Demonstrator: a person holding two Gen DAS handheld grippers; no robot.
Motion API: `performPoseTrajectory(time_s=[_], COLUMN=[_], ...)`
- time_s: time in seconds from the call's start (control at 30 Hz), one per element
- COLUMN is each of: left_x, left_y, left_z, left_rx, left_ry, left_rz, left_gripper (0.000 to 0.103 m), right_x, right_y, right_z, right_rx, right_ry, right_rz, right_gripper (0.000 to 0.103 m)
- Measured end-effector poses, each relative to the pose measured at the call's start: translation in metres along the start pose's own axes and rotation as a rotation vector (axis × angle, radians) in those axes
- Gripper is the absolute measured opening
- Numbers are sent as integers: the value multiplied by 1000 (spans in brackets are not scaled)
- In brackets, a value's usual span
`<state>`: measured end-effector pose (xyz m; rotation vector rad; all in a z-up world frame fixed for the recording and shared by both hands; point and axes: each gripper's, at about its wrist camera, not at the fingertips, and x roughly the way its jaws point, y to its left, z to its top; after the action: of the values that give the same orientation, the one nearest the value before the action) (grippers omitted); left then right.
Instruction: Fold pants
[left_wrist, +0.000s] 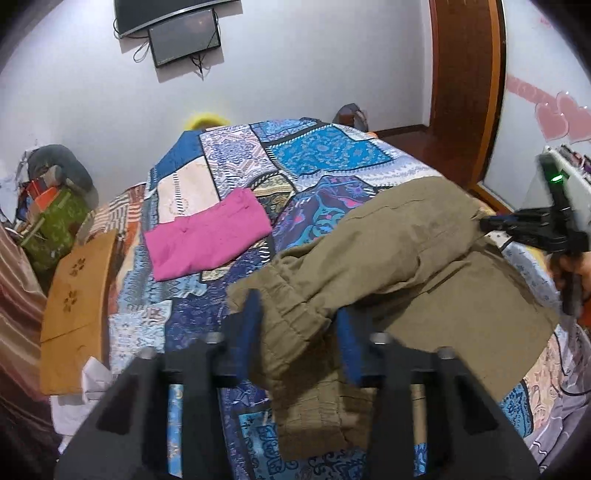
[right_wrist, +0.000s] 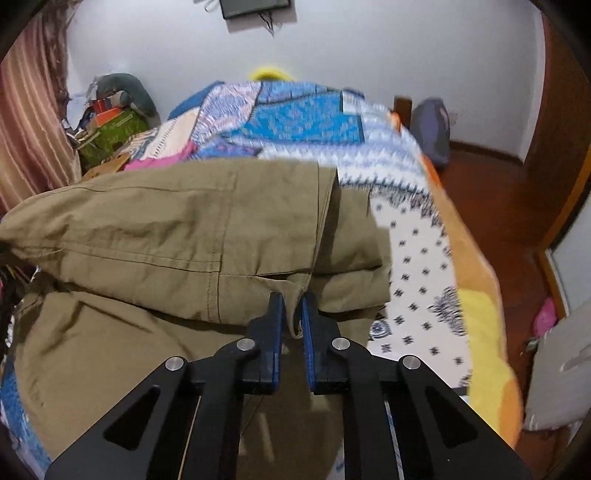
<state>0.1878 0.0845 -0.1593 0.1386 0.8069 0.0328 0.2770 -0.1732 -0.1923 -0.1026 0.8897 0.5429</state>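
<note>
now the khaki pants (left_wrist: 424, 258) are seen spread across the patchwork bedspread (left_wrist: 314, 155), with an upper layer lifted and doubled over the rest. the right gripper (right_wrist: 293, 306) is pinched nearly closed on a thin fold at the cloth's edge, both blue pads (right_wrist: 276, 325) pressed against it. the left gripper (left_wrist: 301, 314) is set wider apart, and a bunched, elasticated edge of the pants is caught between its blue fingers (left_wrist: 253, 317), which touch the fabric on either side. a folded pink garment (left_wrist: 207, 236) is laid flat farther up the bed, apart from the khaki pair. 2 screens (left_wrist: 184, 35) are mounted on the wall beyond.
</note>
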Motion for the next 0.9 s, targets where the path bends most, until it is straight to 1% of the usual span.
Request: performPoseTrajectory(time_s=[0.07, 0.17, 0.27, 0.37, 0.43, 0.5, 0.67, 0.8, 0.83, 0.9], left_x=[-3, -12, -22, -27, -26, -23, -17, -24, -28, -41], left_y=[-1, -3, -7, -12, -16, -21, -34, -37, -37, -35], left_z=[2, 4, 1, -7, -16, -28, -55, -67, -68, -67], left_rx=[0, 2, 19, 48, 63, 75, 120, 143, 141, 132], left_ry=[-3, -22, -36, -26, -7, 28, 76, 79, 76, 58], left_rz=[7, -2, -13, -31, -37, -50, -40, -24, -29, -69], left_gripper=[31, 30, 30, 30, 30, 30, 30, 30, 30, 30], right_x=[-26, -54, -75, -88, -88, -81, -72, -73, -76, -83], right_y=[1, -2, -6, -9, -8, -7, -8, -1, 1, 5], right_z=[-1, -2, -5, -17, -29, -37, -65, -76, -77, -75], right_rx=[2, 12, 26, 44, 57, 67, 125, 100, 90, 70], right_ry=[-35, -72, -81, -65, -40, -20, 30, 61, 62, 59], right_rz=[-6, -7, -13, -17, -17, -26, -28, -49, -57, -78], right_gripper=[7, 7, 7, 7, 7, 7, 8, 10, 10, 10])
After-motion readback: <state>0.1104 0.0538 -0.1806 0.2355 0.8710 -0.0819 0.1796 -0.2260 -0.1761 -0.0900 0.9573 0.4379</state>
